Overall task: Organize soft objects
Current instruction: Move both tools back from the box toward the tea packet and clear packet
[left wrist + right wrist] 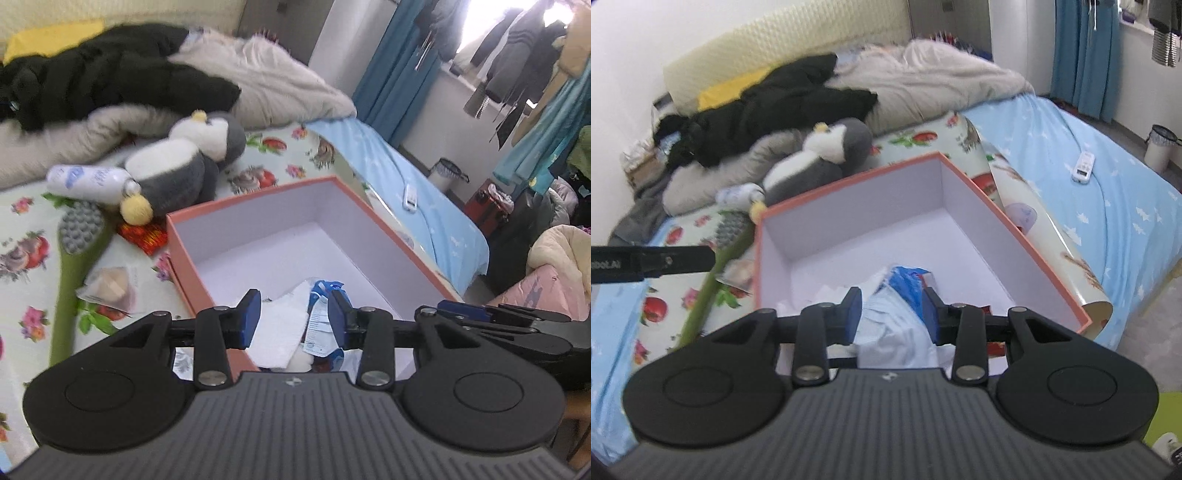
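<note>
An open orange box (184, 254) with a white inside stands on the bed; it also shows in the right wrist view (1049, 254). White and blue soft packets (284, 328) lie in its near corner. My left gripper (293, 317) is open above them, holding nothing. My right gripper (893, 314) is open over the same box, with a pale blue and white packet (897, 332) between its fingers. A grey and white plush penguin (184, 162) lies on the bed beyond the box, also in the right wrist view (820, 155).
A green long-handled brush (74, 258), a white bottle (88, 179), a red wrapper (144, 236) and a wrapped sponge (109, 291) lie left of the box. Black clothing (110, 74) and a beige blanket (280, 81) are piled behind. A white remote (1084, 166) lies on the blue sheet.
</note>
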The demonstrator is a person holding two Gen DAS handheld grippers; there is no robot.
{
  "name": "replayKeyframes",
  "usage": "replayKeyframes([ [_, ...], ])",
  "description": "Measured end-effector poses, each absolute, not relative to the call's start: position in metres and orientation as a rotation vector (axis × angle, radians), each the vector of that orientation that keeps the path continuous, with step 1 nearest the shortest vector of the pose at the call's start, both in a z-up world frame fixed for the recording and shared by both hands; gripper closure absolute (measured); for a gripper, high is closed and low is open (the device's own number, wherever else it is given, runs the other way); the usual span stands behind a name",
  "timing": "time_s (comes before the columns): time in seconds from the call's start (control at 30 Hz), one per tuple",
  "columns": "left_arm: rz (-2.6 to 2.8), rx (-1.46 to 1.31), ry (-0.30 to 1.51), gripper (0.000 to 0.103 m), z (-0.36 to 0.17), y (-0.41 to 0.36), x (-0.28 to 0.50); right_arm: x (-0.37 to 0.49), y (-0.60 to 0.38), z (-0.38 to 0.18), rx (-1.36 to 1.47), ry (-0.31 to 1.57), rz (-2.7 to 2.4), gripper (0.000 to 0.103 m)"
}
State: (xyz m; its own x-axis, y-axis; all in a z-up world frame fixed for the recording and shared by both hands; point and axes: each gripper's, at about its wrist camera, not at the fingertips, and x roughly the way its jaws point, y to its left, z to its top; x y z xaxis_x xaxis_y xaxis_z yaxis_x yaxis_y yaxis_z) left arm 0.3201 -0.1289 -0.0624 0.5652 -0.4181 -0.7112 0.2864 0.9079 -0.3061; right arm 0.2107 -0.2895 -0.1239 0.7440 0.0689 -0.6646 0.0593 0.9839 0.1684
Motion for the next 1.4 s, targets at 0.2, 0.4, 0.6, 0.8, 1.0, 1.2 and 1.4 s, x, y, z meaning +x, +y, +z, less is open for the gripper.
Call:
replayKeyframes([
  [0.2, -0.402, -0.135, 0.774, 0.057, -0.043, -0.108, 0.269, 0.173, -0.271, -0.113, 0.187, 0.652, 0.019, 0.064],
  [0.4, -0.394, -0.127, 0.705, 0.057, -0.035, -0.087, 0.219, 0.137, -0.250, -0.107, 0.169, 0.594, 0.031, 0.064],
  [0.6, -0.376, -0.136, 0.676, 0.057, -0.036, -0.067, 0.171, 0.105, -0.228, -0.108, 0.156, 0.567, 0.060, 0.064],
  [0.8, -0.353, -0.175, 0.650, 0.057, -0.036, -0.050, 0.132, 0.080, -0.212, -0.108, 0.135, 0.550, 0.082, 0.064],
  [1.0, -0.328, -0.193, 0.660, 0.057, -0.048, -0.037, 0.103, 0.067, -0.199, -0.118, 0.195, 0.557, 0.095, 0.064],
  [1.2, -0.277, -0.189, 0.667, 0.057, -0.058, -0.023, 0.078, 0.057, -0.178, -0.125, 0.168, 0.550, 0.130, 0.064],
  [1.4, -0.249, -0.217, 0.695, 0.057, -0.072, -0.004, 0.058, 0.051, -0.156, -0.136, 0.166, 0.589, 0.189, 0.064],
])
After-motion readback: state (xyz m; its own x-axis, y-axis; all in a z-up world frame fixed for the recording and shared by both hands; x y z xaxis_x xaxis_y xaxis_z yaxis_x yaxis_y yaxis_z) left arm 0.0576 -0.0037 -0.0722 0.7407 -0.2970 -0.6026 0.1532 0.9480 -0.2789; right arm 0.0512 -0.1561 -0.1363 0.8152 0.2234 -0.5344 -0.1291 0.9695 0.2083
